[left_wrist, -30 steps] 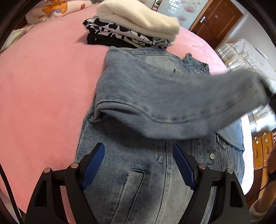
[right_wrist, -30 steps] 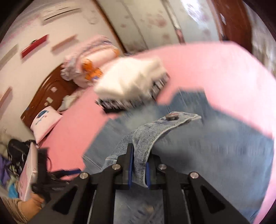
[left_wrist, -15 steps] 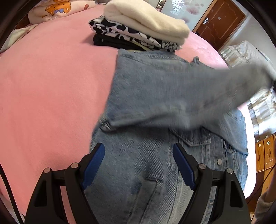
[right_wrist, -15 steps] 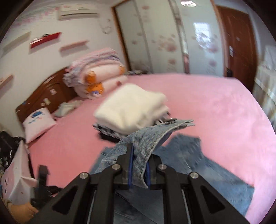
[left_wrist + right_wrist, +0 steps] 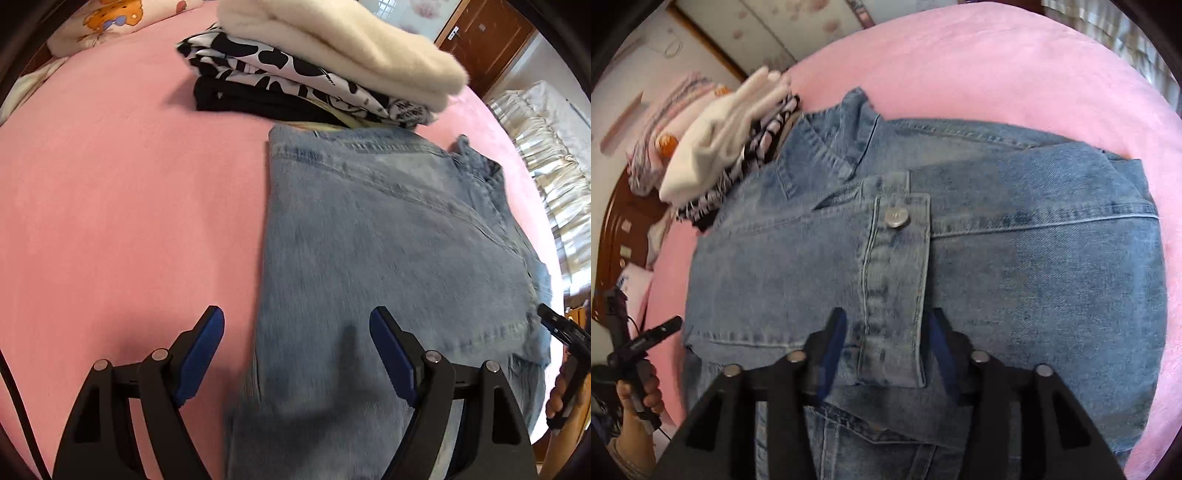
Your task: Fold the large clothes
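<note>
1. Now the left gripper is hovering with its blue-padded fingers spread wide, gripping nothing; the denim jacket is lying beneath and ahead of them, its left edge running between the two fingers.
2. Beyond the fingertips, a stack of folded clothes is sitting on the pink bedspread, touching the jacket's far edge.
3. The right gripper is standing with its jaws parted, and the sleeve cuff is lying loose between them, not pinched.
4. Ahead of those fingers, the cuff's metal button is facing up on the folded sleeve.
</note>
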`<act>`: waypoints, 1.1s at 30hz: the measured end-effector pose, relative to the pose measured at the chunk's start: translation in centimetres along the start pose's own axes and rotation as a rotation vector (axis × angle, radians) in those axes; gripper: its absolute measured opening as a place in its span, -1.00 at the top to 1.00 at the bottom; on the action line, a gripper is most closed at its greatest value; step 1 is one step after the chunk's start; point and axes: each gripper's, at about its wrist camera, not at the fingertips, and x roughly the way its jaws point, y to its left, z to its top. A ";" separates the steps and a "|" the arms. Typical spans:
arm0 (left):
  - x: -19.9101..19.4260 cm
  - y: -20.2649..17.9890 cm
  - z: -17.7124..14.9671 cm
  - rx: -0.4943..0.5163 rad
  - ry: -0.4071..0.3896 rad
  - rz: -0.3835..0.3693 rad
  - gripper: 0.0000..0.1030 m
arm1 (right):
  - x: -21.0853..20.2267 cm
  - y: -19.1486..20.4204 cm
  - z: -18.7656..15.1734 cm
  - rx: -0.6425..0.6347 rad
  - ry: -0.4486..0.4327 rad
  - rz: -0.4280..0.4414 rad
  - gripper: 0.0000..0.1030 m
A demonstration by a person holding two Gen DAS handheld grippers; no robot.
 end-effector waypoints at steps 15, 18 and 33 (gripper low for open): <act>5.4 -1.8 6.8 0.070 -0.016 0.095 0.48 | 4.6 3.3 3.3 -0.130 -0.035 -0.162 0.30; 5.5 -1.2 6.9 0.030 -0.010 0.076 0.45 | 4.9 2.6 3.1 -0.107 -0.020 -0.176 0.32; -0.5 -11.2 -0.9 0.188 -0.109 0.040 -0.24 | 1.7 11.6 -2.2 -0.201 -0.100 -0.072 0.18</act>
